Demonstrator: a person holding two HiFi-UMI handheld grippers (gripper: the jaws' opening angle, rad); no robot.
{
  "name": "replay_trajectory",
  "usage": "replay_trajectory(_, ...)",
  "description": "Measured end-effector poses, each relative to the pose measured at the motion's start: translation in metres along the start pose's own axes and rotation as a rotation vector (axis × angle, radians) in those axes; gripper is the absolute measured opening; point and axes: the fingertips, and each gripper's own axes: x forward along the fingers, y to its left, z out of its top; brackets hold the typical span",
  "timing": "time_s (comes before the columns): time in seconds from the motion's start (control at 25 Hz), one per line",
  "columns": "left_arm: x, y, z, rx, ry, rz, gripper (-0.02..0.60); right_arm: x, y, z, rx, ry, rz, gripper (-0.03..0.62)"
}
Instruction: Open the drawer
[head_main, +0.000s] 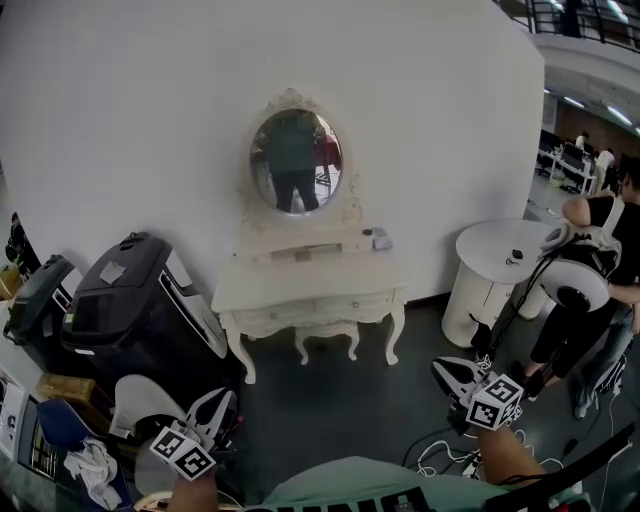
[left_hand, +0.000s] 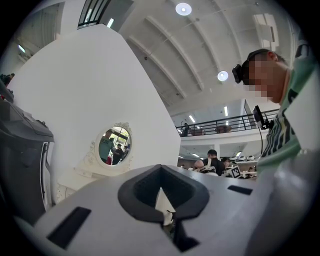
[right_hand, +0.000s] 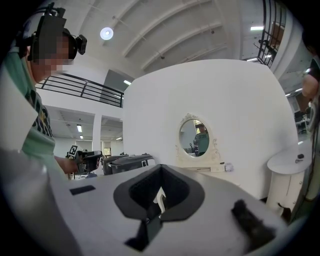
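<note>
1. Plainly, the left gripper (head_main: 221, 402) has its fingers (left_hand: 134, 196) closed tip to tip, with nothing between the dark pads.
2. The right gripper (head_main: 441, 368) is the same: its fingers (right_hand: 129, 193) are pressed together and hold nothing.
3. Each gripper carries a cube with black-and-white square markers; these are patterns only, not letters.
4. The drawer (head_main: 312, 310) is straight ahead of both sets of fingers and well apart from them, roughly midway between the two.
5. It sits in the front of a white dressing table (head_main: 300, 278) and lies flush with the frame, closed.
6. Above the tabletop, further beyond the fingertips, an oval mirror (head_main: 295, 160) hangs in a carved white frame and reflects a standing person.
7. A small pale object (head_main: 380, 240) rests on the shelf under the mirror, towards the right fingers' side; any print on it is too small to tell.
8. Beyond the left fingers and to their outer side stand black cases (head_main: 140, 300); a grey patch on the top of one cannot be read.
9. Beyond the right fingers and to their outer side stands a round white pedestal table (head_main: 500, 255), with a person (head_main: 600, 270) beside it.
10. Cables (head_main: 450, 460) lie on the dark floor just below the right fingers.
11. White print at the bottom edge of the head view is cut off and unreadable.
</note>
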Motion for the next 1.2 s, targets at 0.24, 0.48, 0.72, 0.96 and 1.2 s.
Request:
replay_trajectory(0.24,0.006,-0.002,-0.004,0.001,0.003,0.007,0.008,-0.002,-0.004,0.000,-0.010,-0.018,0.020,0.008)
replay_trajectory(0.48,0.024,-0.018,-0.008,0.016,-0.001,0.022,0.008,-0.011,-0.023,-0.001,-0.005,-0.021,0.052,0.008)
replay_trajectory(0.72,0.051,-0.048,-0.015,0.023,0.008,0.054,0.008,-0.026,-0.056,0.011,-0.015,-0.020,0.099,0.008)
replay_trajectory(0.96,0.078,-0.080,-0.033,0.032,0.037,0.072,0.008,-0.037,-0.081,0.007,0.005,-0.019,0.158,0.008)
replay_trajectory(1.2,0.097,-0.091,-0.046,0.020,0.068,0.077,0.008,-0.034,-0.097,-0.003,0.029,0.004,0.184,0.008)
